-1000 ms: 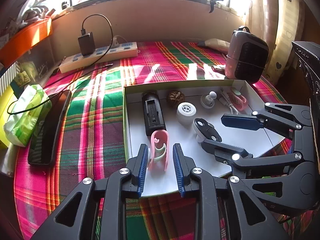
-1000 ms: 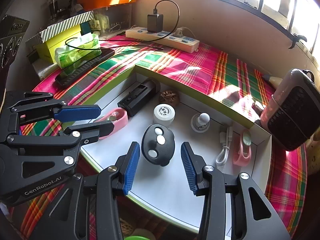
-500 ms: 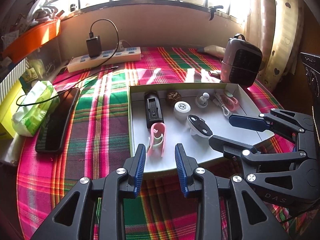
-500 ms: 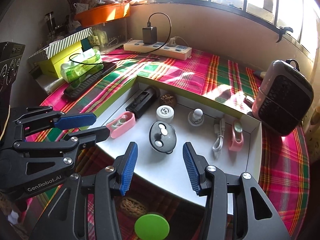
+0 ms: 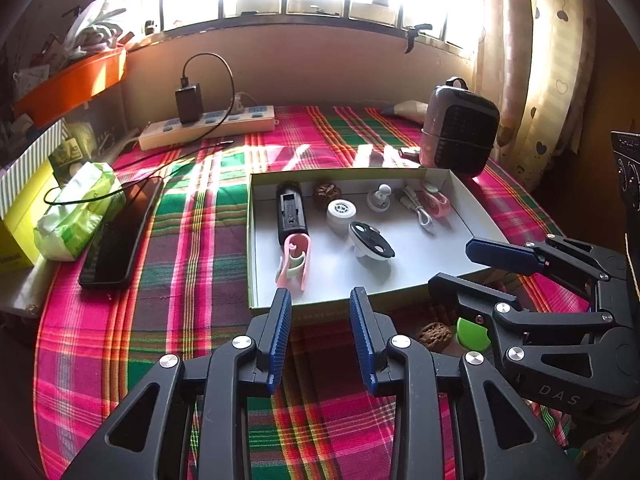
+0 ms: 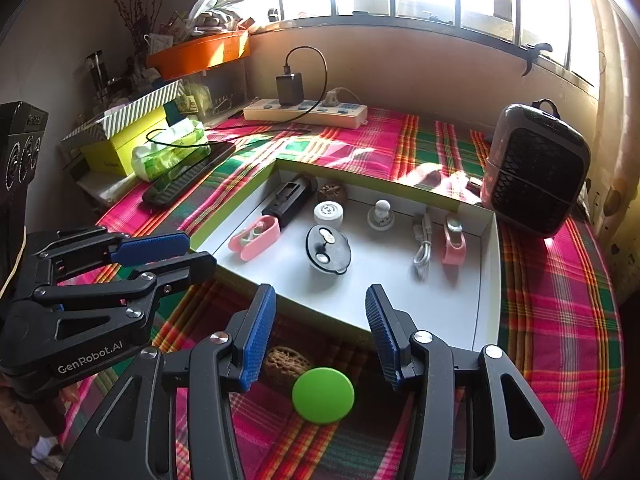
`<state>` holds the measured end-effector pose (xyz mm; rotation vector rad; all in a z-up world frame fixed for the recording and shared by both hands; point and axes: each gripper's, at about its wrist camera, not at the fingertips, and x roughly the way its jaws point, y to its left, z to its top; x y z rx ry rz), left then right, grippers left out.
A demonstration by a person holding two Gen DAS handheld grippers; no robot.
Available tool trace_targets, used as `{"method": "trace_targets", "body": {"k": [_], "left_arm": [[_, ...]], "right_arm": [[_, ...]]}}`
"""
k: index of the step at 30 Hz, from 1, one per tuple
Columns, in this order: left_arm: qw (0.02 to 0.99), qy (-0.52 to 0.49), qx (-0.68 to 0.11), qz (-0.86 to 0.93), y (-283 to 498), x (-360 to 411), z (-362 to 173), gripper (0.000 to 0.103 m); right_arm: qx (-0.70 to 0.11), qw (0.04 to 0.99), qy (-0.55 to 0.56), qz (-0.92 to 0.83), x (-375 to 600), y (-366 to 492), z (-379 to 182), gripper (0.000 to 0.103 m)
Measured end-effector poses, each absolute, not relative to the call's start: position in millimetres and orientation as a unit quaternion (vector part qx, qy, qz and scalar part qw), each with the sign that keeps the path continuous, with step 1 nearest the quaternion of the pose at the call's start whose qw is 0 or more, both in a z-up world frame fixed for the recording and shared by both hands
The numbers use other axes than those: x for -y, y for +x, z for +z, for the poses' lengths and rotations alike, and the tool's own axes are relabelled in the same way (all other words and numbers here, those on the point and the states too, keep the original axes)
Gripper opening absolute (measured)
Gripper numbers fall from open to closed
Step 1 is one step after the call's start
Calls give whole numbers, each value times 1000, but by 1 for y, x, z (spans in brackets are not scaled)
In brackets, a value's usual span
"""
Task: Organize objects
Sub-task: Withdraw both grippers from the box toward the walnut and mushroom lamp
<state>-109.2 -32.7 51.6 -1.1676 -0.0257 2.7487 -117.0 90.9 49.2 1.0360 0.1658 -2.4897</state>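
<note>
My shallow white box (image 5: pixel 460 216) holds small items in a loose row; a green disc (image 6: pixel 323 395) and walnut (image 6: pixel 285 362) lie outside it, just beside each other.

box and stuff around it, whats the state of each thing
box: open, no lid on it
black charger: plugged into the power strip
walnut: on the cloth outside the box
green disc: flat on the cloth beside the walnut
left tool: open, holding nothing
right tool: open, above the disc, holding nothing
</note>
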Motion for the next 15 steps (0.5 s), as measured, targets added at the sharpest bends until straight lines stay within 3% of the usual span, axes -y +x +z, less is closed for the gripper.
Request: {"method": "trace_targets", "body": {"k": [15], "left_arm": [[105, -393, 48, 912, -80, 31, 40, 29]], "right_arm": [[-22, 167, 365, -916, -127, -72, 41, 48]]}}
